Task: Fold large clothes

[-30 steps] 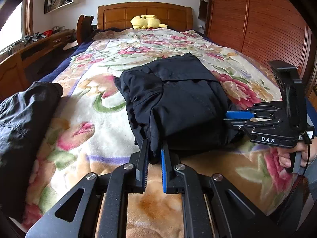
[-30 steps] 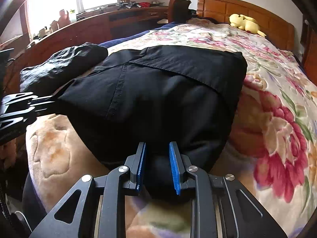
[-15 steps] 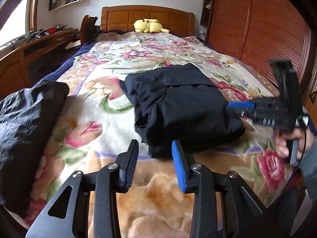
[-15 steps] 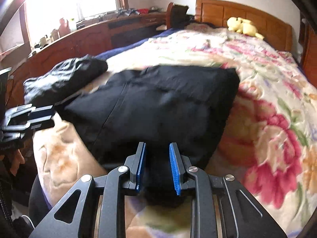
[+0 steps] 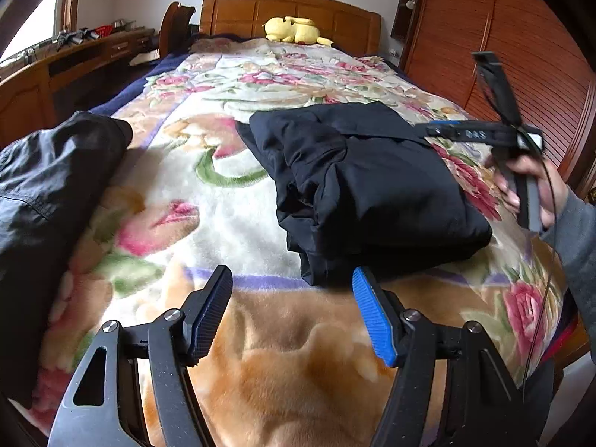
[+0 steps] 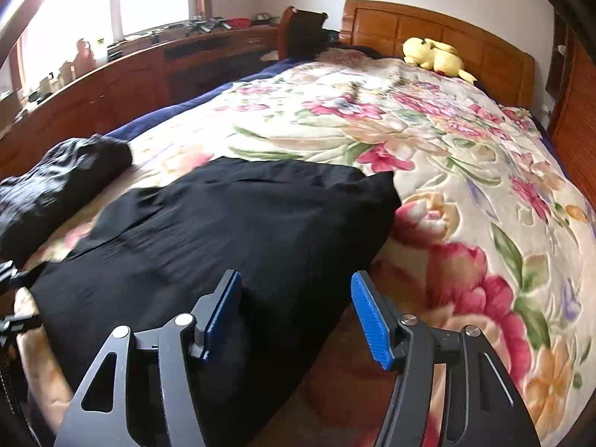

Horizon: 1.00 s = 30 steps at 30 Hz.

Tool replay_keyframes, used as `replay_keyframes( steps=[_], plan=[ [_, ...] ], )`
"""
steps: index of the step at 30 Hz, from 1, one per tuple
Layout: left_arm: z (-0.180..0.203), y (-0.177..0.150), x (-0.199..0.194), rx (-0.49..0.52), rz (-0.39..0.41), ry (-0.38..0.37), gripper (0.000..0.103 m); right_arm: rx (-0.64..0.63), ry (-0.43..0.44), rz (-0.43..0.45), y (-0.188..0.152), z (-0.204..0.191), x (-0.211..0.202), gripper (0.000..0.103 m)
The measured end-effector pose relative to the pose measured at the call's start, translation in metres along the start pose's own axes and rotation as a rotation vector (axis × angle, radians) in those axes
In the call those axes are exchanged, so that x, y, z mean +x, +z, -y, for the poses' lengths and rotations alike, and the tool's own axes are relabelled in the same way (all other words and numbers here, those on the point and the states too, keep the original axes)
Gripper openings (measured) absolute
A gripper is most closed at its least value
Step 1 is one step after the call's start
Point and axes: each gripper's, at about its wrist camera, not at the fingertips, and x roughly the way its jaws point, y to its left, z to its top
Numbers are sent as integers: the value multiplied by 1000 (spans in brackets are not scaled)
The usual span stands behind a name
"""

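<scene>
A black garment [image 5: 365, 186] lies folded into a thick packet on the floral blanket [image 5: 223, 201] near the bed's foot. It also shows in the right wrist view [image 6: 231, 238]. My left gripper [image 5: 292, 313] is open and empty, hovering just short of the packet's near edge. My right gripper [image 6: 296, 316] is open and empty, above the packet's right edge. In the left wrist view the right gripper [image 5: 439, 128] is held in a hand above the packet's far right corner.
A second dark garment [image 5: 48, 186] lies bunched at the bed's left edge, also in the right wrist view [image 6: 59, 182]. A yellow plush toy [image 5: 294, 29] rests by the wooden headboard. A wooden desk [image 6: 123, 74] runs along the left, a wardrobe [image 5: 514, 56] on the right.
Both grippers let go of the black garment and opened. Both drew back and up from the folded packet, which now rests on the blanket.
</scene>
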Motion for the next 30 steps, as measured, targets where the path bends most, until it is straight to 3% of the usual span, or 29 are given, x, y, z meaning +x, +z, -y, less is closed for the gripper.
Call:
replay_keyframes(
  steps=[4,14,23,30],
  plan=[
    [2,2,11,-19,-15,-22,68,53,27,-5,18,21,28,78],
    [5,-1,25,-58,-28,-58,67,159,49,-77,41,56,91,92],
    [15,1,32,-51,-48,-70,43,242,128,-120,32,67,123,94],
    [16,3,38,-67,-67,-84,34,319,196,-140,28,80,137,94]
  ],
)
